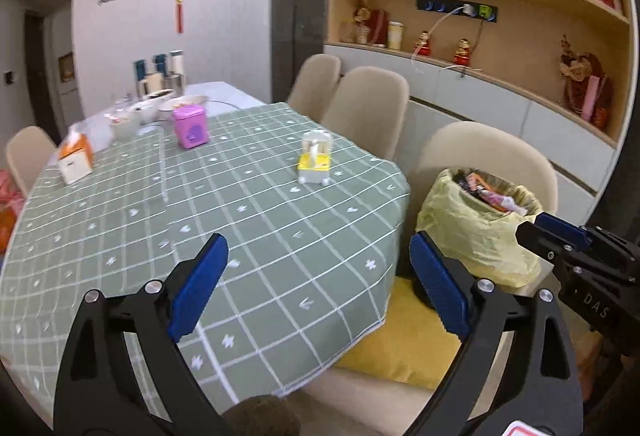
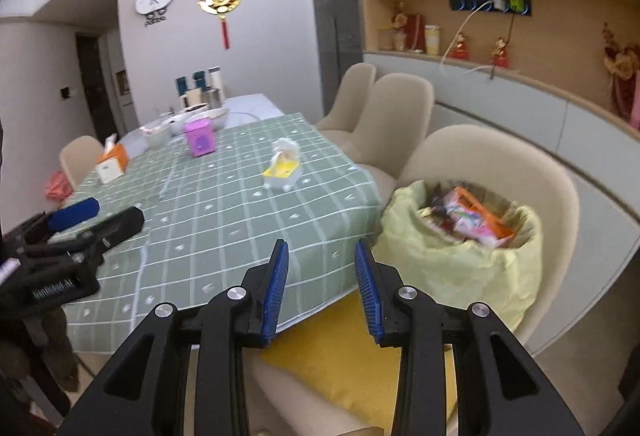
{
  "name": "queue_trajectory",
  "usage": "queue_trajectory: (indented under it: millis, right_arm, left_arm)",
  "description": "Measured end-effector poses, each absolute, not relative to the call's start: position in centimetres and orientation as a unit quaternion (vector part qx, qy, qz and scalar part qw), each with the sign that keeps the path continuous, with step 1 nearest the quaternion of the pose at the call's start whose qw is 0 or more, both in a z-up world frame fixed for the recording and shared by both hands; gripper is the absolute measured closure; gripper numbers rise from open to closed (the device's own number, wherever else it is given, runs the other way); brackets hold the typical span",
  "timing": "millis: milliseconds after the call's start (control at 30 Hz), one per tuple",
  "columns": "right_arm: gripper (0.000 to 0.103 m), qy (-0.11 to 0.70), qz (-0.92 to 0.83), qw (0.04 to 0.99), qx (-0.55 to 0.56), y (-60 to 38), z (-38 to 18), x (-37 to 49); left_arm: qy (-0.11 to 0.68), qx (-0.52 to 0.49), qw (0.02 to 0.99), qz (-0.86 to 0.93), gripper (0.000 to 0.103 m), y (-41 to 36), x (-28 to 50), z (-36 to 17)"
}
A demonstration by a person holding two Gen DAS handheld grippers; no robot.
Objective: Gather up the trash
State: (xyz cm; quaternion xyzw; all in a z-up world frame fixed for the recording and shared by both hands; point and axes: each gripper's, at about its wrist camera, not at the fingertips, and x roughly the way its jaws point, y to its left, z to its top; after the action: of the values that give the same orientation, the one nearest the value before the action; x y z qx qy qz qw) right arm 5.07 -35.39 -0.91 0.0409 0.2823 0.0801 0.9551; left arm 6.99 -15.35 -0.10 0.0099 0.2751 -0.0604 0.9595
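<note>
A trash bin lined with a yellow-green bag (image 1: 480,232) (image 2: 456,268) stands on a beige chair at the table's right edge, full of colourful wrappers (image 2: 472,220). My left gripper (image 1: 320,280) is open and empty over the near edge of the green checked tablecloth (image 1: 200,220). My right gripper (image 2: 322,284) is open and empty, at the table edge just left of the bin. It also shows in the left wrist view (image 1: 560,236). The left gripper shows in the right wrist view (image 2: 88,222). A small white and yellow container with crumpled tissue (image 1: 315,160) (image 2: 282,166) sits mid-table.
A purple box (image 1: 191,126), an orange tissue box (image 1: 75,156), bowls and bottles stand at the far end of the table. Beige chairs (image 1: 360,100) line the right side. A yellow cushion (image 2: 340,356) lies on the near chair. Shelves with ornaments fill the right wall.
</note>
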Motion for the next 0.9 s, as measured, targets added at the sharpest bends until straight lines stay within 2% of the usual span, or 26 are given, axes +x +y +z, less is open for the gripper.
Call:
queue_trajectory:
  millis: [200, 900]
  right_arm:
    - [0.07, 0.266, 0.07, 0.961, 0.002, -35.6, -1.3, 3.0]
    - [0.07, 0.26, 0.069, 0.963, 0.011, -37.7, -1.3, 2.0]
  left_arm:
    - [0.279, 0.001, 0.96, -0.031, 0.015, -16.1, 4.8, -0.8]
    - [0.269, 0.015, 0.963, -0.028, 0.015, -18.3, 3.2, 0.6]
